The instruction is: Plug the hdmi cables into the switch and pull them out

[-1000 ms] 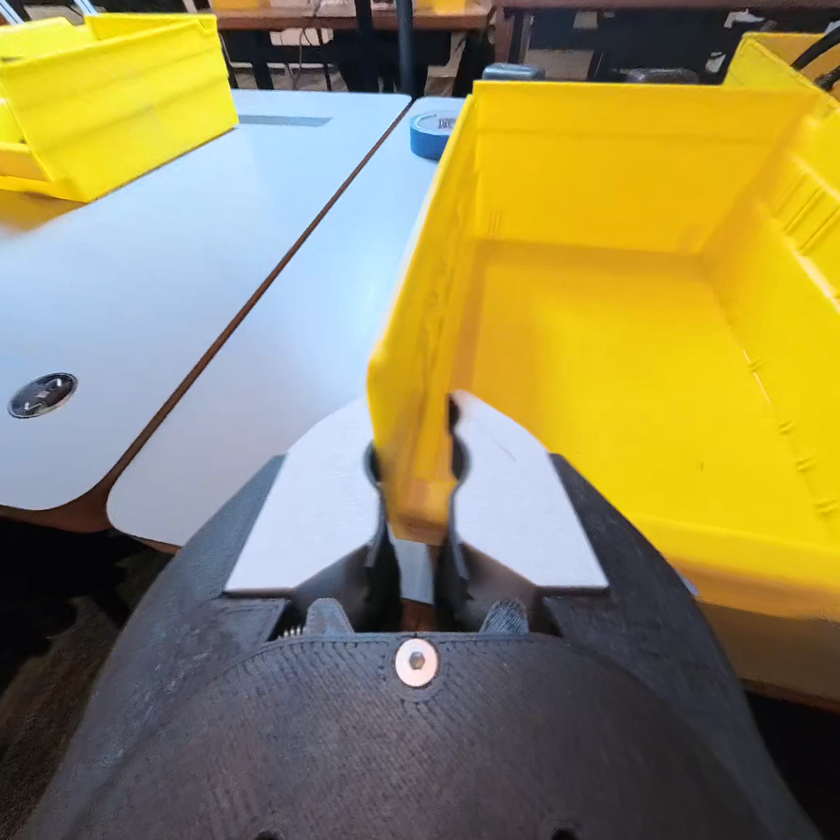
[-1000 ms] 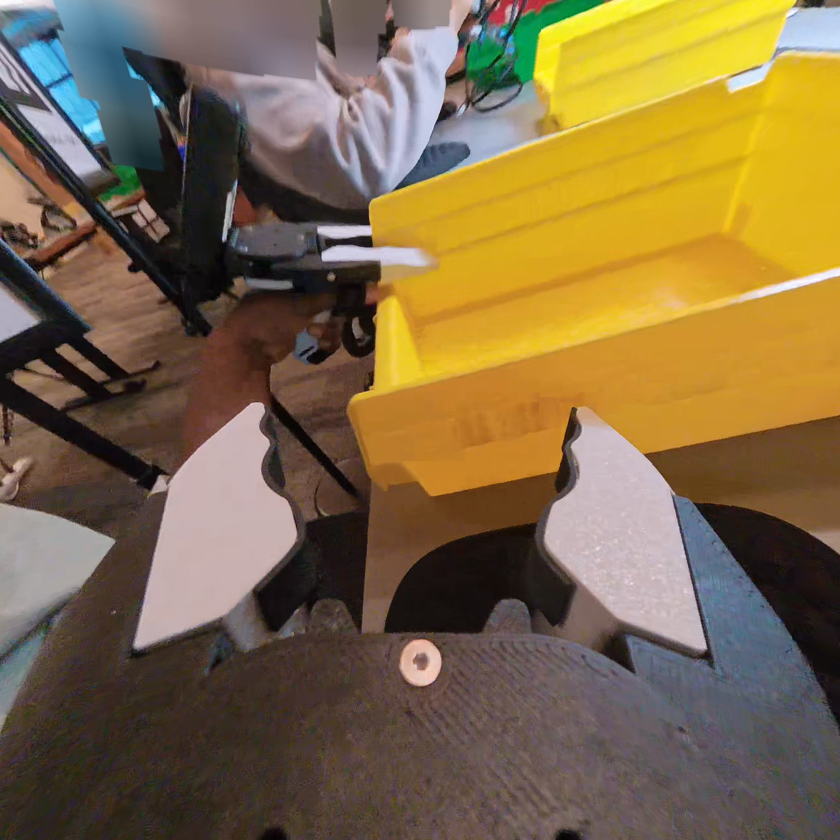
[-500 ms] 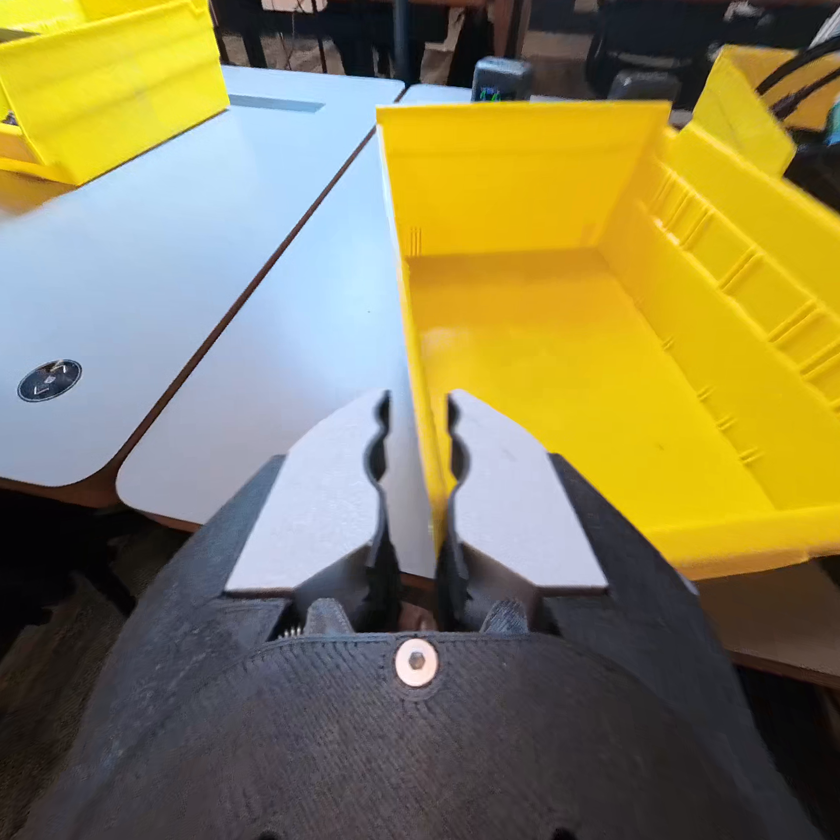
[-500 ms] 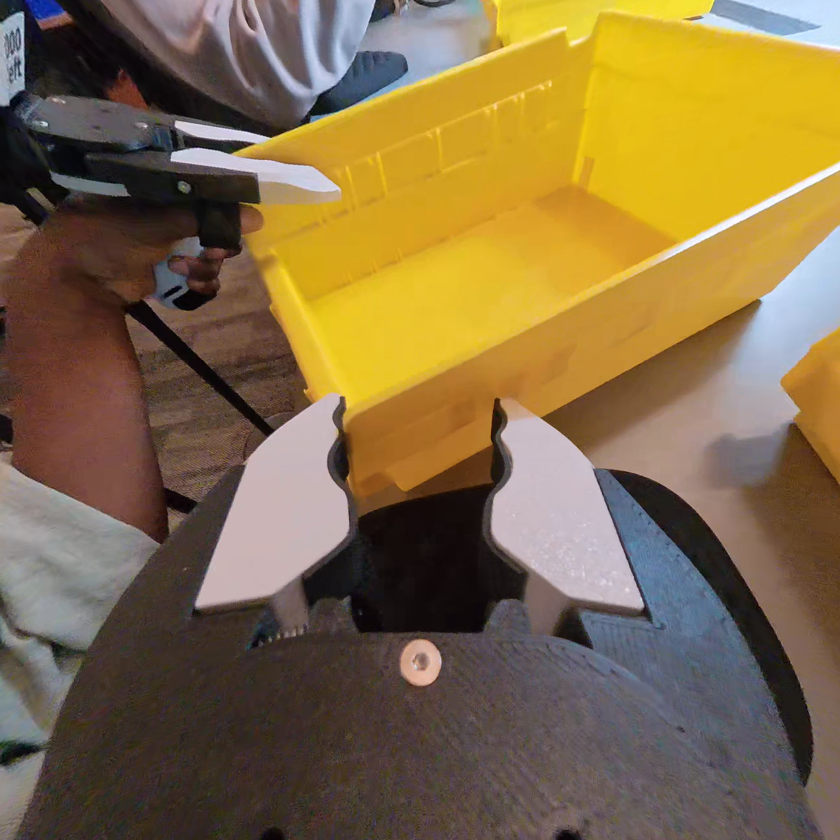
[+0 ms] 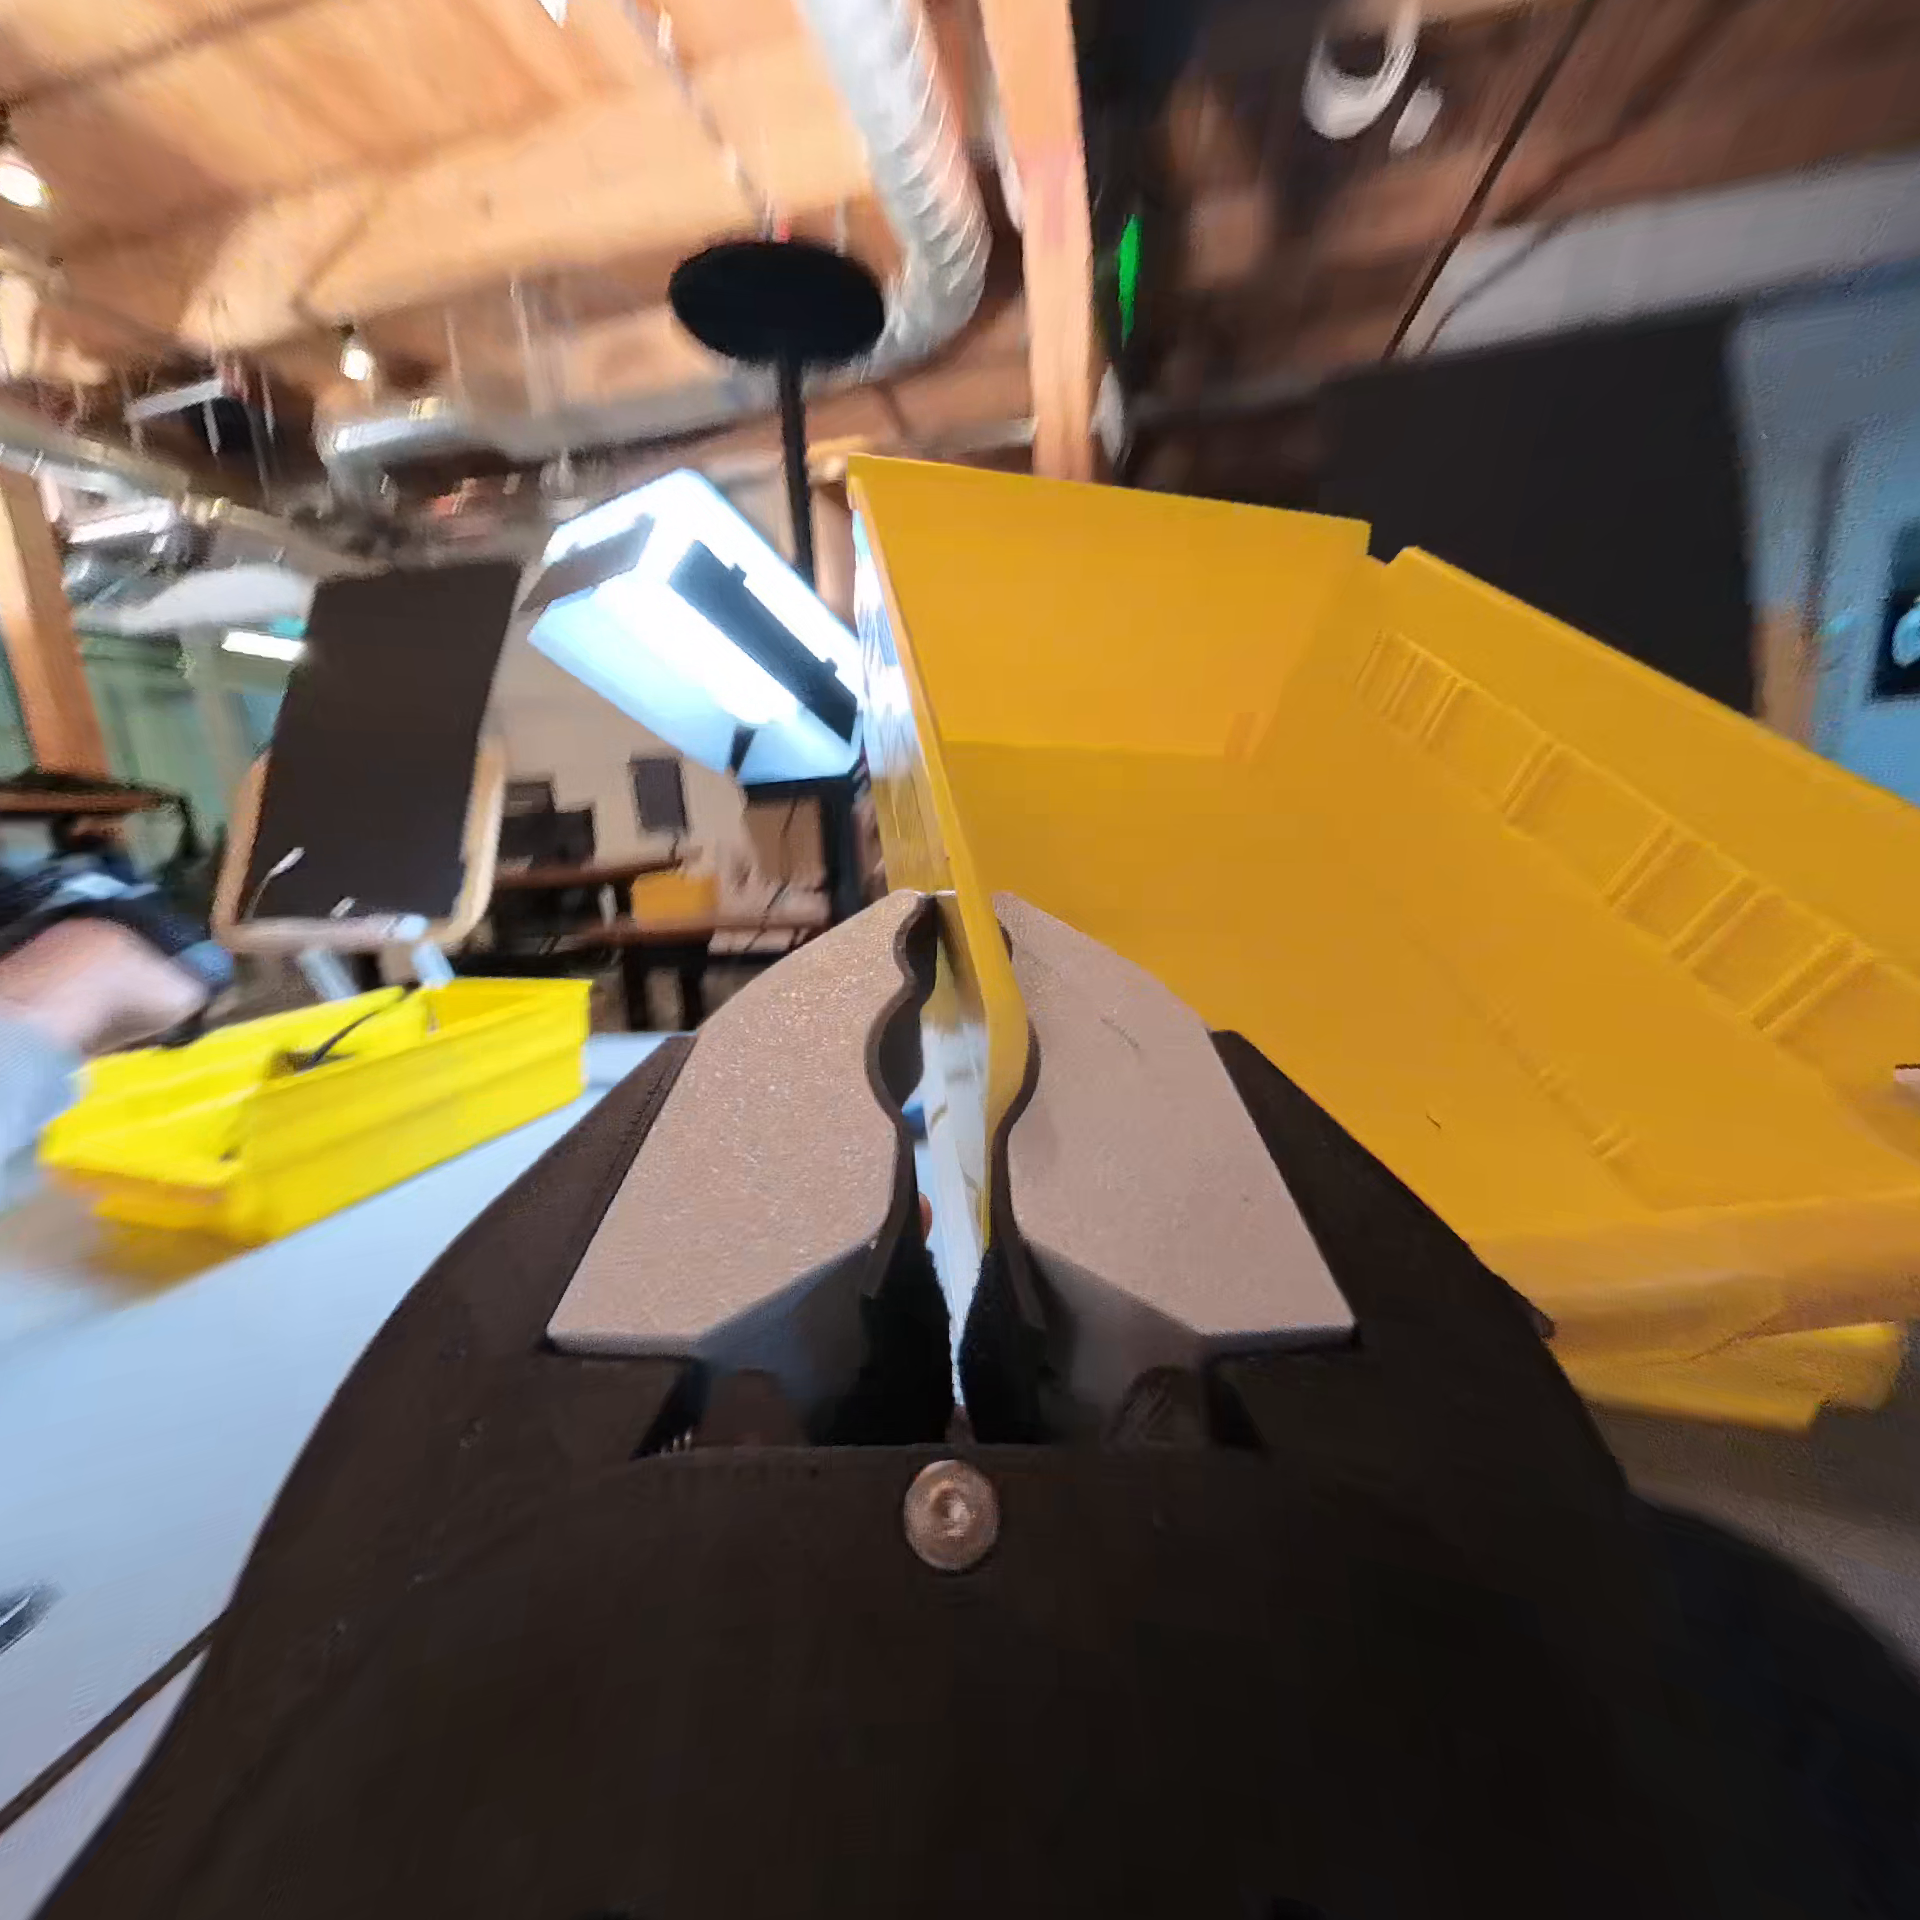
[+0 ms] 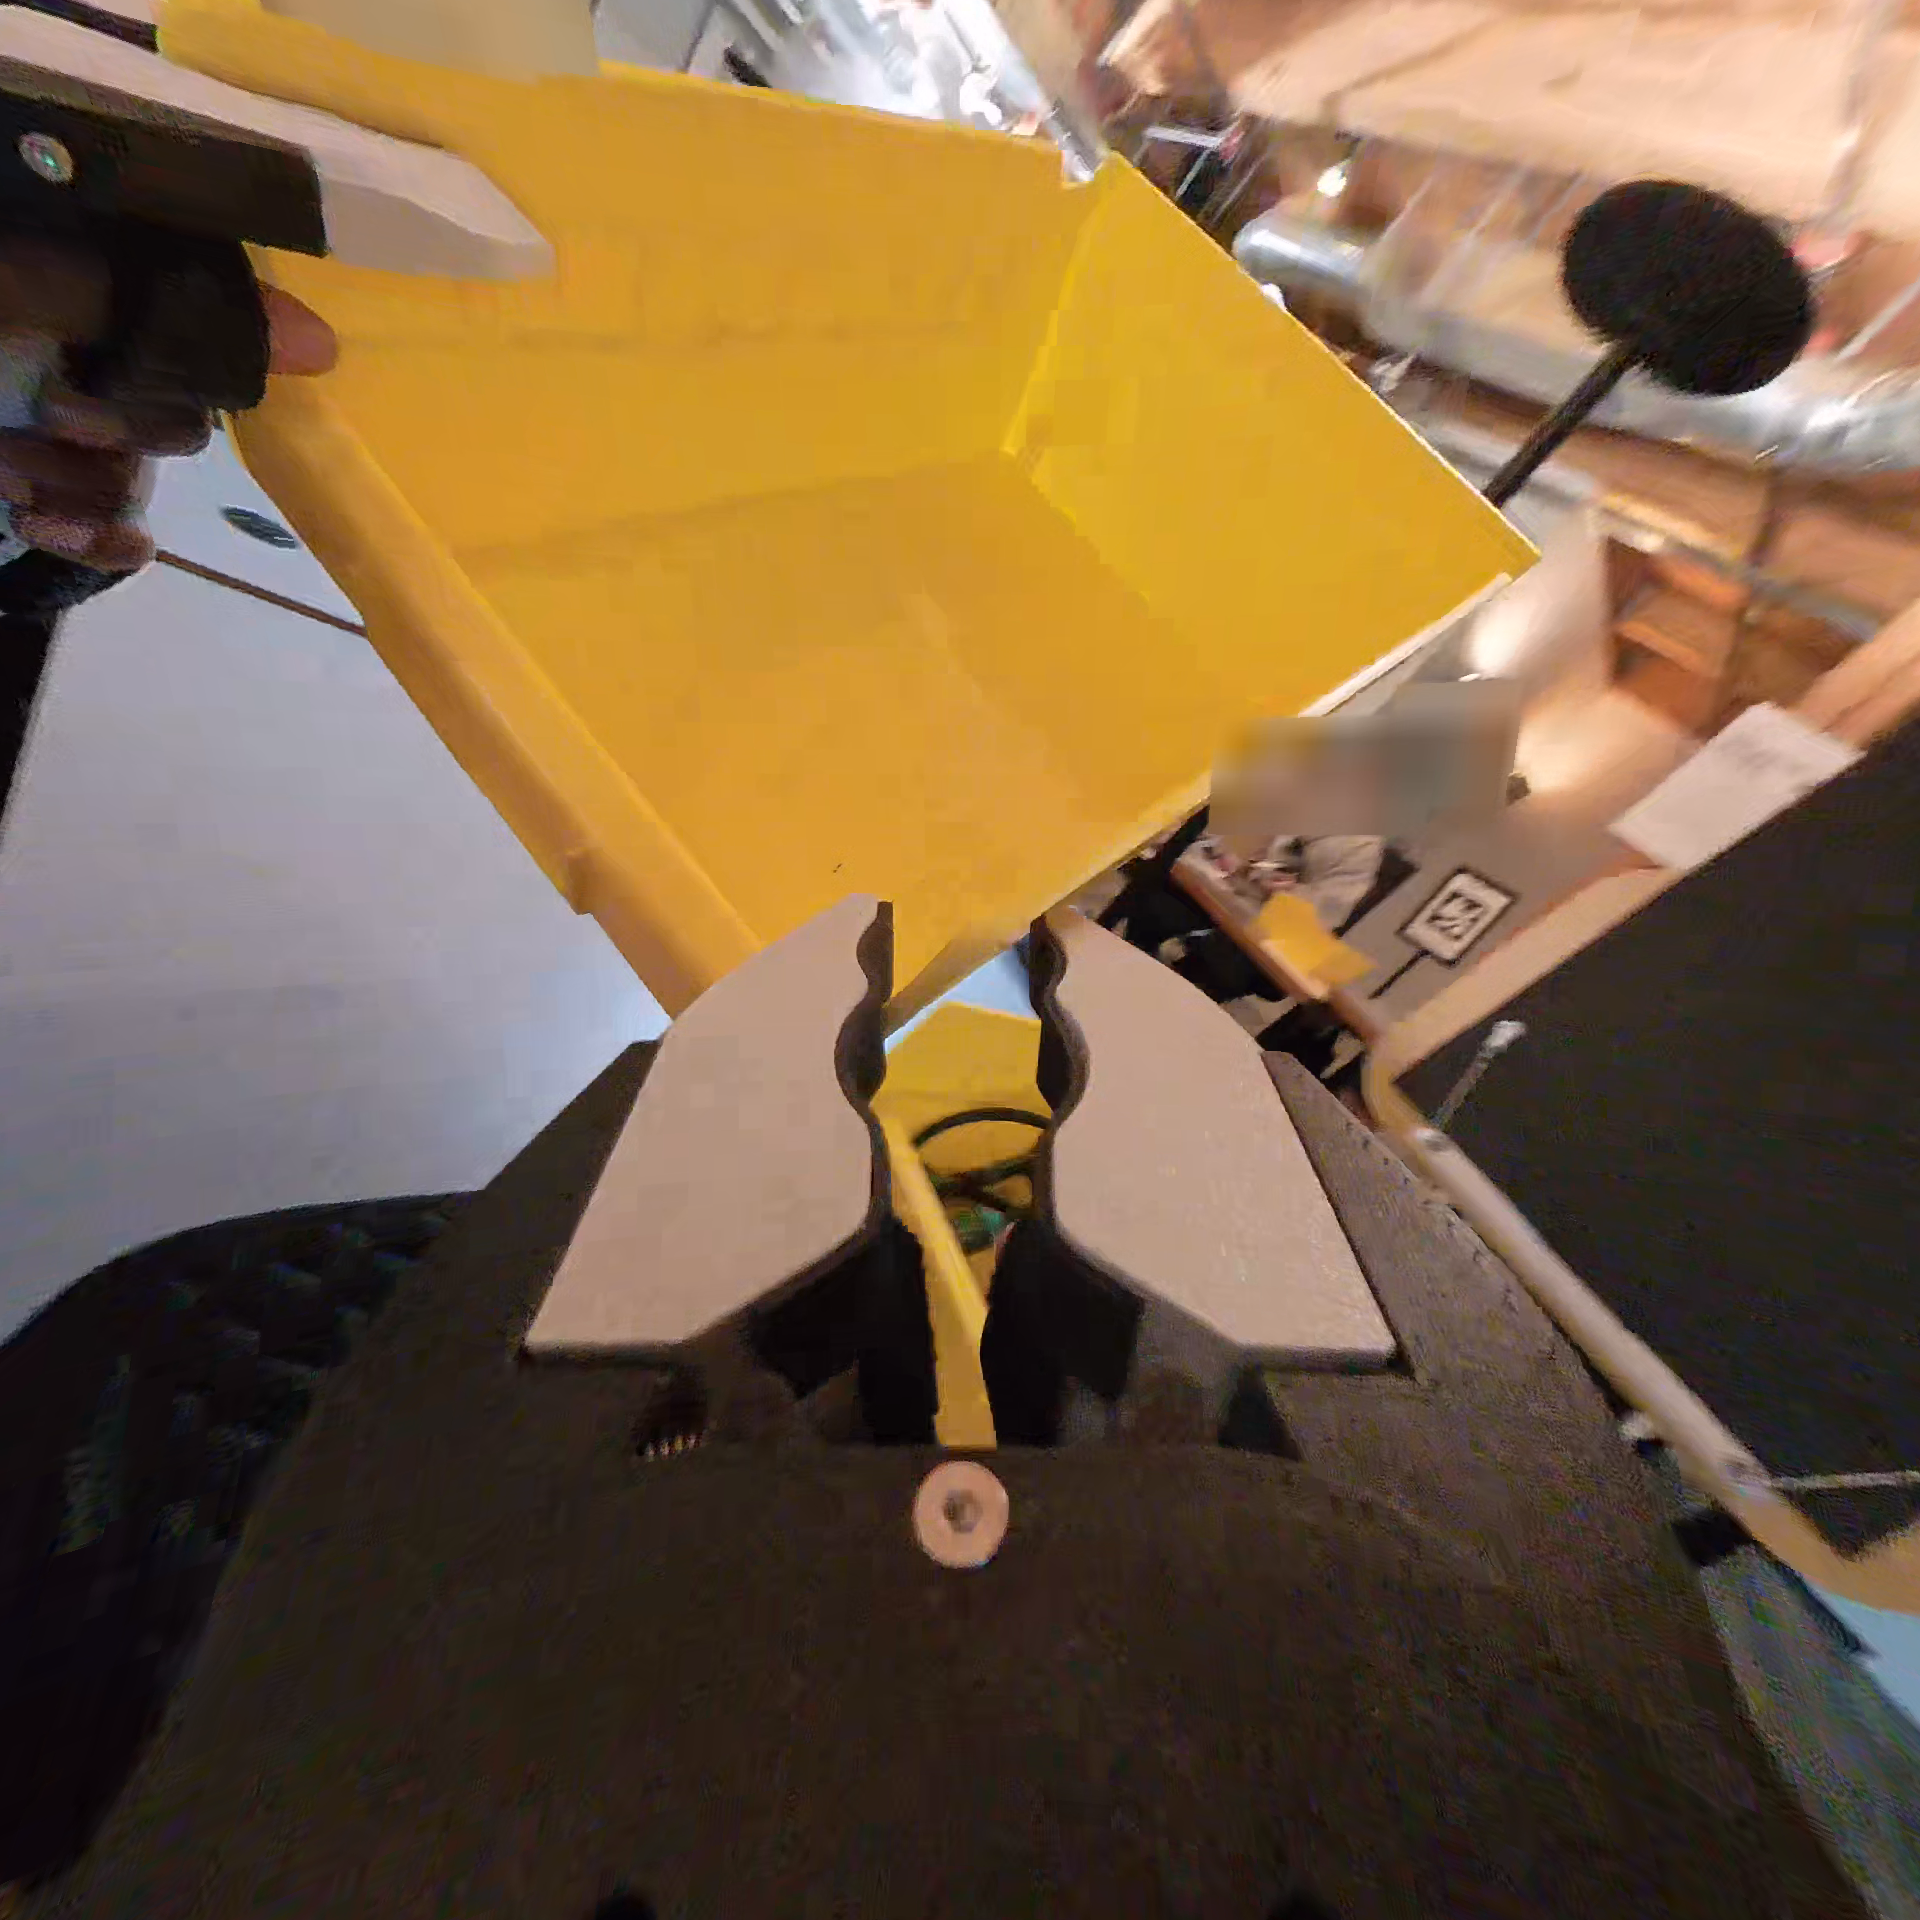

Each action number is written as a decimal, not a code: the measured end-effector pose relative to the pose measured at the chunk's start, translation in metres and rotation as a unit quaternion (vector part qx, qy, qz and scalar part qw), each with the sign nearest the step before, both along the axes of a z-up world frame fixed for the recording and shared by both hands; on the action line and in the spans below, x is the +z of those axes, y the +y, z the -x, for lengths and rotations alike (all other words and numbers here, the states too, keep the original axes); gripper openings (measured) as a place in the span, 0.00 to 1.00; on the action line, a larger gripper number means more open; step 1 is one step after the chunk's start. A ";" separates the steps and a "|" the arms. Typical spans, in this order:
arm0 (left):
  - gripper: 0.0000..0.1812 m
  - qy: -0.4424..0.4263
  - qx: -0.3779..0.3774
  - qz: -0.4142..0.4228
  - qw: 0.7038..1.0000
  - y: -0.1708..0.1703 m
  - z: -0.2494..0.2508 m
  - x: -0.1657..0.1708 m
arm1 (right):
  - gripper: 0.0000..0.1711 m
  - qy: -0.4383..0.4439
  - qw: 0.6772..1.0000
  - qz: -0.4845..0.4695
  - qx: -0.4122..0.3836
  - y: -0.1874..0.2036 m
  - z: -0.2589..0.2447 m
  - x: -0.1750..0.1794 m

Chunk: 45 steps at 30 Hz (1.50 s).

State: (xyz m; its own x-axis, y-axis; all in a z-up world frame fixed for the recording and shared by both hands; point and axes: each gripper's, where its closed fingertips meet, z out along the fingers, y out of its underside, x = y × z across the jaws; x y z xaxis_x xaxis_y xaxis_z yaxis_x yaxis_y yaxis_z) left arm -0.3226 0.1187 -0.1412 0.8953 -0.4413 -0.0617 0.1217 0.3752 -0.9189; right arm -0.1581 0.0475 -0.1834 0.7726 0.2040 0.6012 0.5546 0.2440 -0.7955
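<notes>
I am lifting the empty yellow bin [image 5: 1299, 935] off the table [image 5: 156, 1382]; half a second ago it was resting flat, and now it is tilting up toward the ceiling. My left tongs [image 5: 961, 935] are clamping its side wall, and my right tongs [image 6: 961, 925] are closing narrowly around the opposite rim. I am seeing no switch; some cables [image 6: 977, 1153] are lying in another bin [image 6: 961, 1060] below, so plugging has not started.

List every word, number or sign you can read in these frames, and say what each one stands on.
Nothing here can be read.
Green lit sign high up near the ceiling: blurred by motion.
Black-and-white square sign beyond the yellow bin: too small and blurred.
White sheet on a dark panel: marks too small to read.
</notes>
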 end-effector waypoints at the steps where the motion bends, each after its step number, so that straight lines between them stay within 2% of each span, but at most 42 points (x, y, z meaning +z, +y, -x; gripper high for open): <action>1: 0.04 -0.014 -0.020 -0.023 0.999 -0.009 -0.020 0.009 | 0.14 -0.009 0.999 -0.026 -0.025 -0.012 -0.019 0.011; 5: 0.04 -0.047 -0.104 -0.065 0.991 -0.044 -0.120 0.024 | 0.13 -0.055 0.986 -0.068 -0.140 -0.066 -0.109 0.030; 10: 0.06 -0.023 -0.215 -0.023 0.976 -0.079 -0.254 0.014 | 0.12 -0.021 0.971 -0.028 -0.238 -0.130 -0.222 0.022; 13: 0.05 0.034 -0.245 -0.004 0.969 -0.084 -0.324 0.001 | 0.13 0.012 0.963 0.012 -0.271 -0.148 -0.279 0.001; 16: 0.05 0.082 -0.266 0.029 0.960 -0.080 -0.378 -0.019 | 0.13 0.049 0.952 0.053 -0.296 -0.149 -0.323 -0.029; 21: 0.05 0.127 -0.276 0.081 0.949 -0.071 -0.431 -0.073 | 0.13 0.075 0.928 0.133 -0.339 -0.147 -0.372 -0.084; 25: 0.06 0.144 -0.290 0.137 0.936 -0.071 -0.449 -0.111 | 0.13 0.061 0.905 0.196 -0.372 -0.152 -0.387 -0.112; 29: 0.09 0.150 -0.323 0.180 0.917 -0.073 -0.461 -0.135 | 0.13 0.064 0.883 0.234 -0.401 -0.155 -0.399 -0.130; 32: 0.15 0.160 -0.356 0.200 0.899 -0.080 -0.463 -0.140 | 0.13 0.056 0.882 0.210 -0.419 -0.157 -0.405 -0.125; 34: 0.27 0.175 -0.365 0.160 0.900 -0.089 -0.454 -0.123 | 0.15 0.041 0.886 0.191 -0.421 -0.159 -0.407 -0.120; 35: 0.30 0.186 -0.364 0.127 0.904 -0.093 -0.446 -0.110 | 0.20 0.029 0.891 0.171 -0.420 -0.160 -0.407 -0.115; 37: 0.33 0.214 -0.375 0.051 0.901 -0.107 -0.424 -0.087 | 0.26 -0.005 0.905 0.130 -0.406 -0.162 -0.400 -0.101; 39: 0.33 0.271 -0.377 -0.021 0.885 -0.116 -0.393 -0.074 | 0.29 -0.036 0.919 0.104 -0.380 -0.163 -0.385 -0.088; 41: 0.33 0.375 -0.352 -0.068 0.855 -0.108 -0.358 -0.084 | 0.31 -0.074 0.936 0.097 -0.331 -0.159 -0.360 -0.081; 42: 0.33 0.442 -0.333 -0.085 0.829 -0.097 -0.341 -0.098 | 0.31 -0.095 0.942 0.108 -0.304 -0.156 -0.347 -0.083; 43: 0.34 0.514 -0.310 -0.098 0.794 -0.082 -0.323 -0.117 | 0.32 -0.118 0.944 0.130 -0.279 -0.151 -0.335 -0.090; 45: 0.34 0.650 -0.274 -0.103 0.702 -0.045 -0.291 -0.166 | 0.36 -0.173 0.934 0.202 -0.240 -0.143 -0.319 -0.116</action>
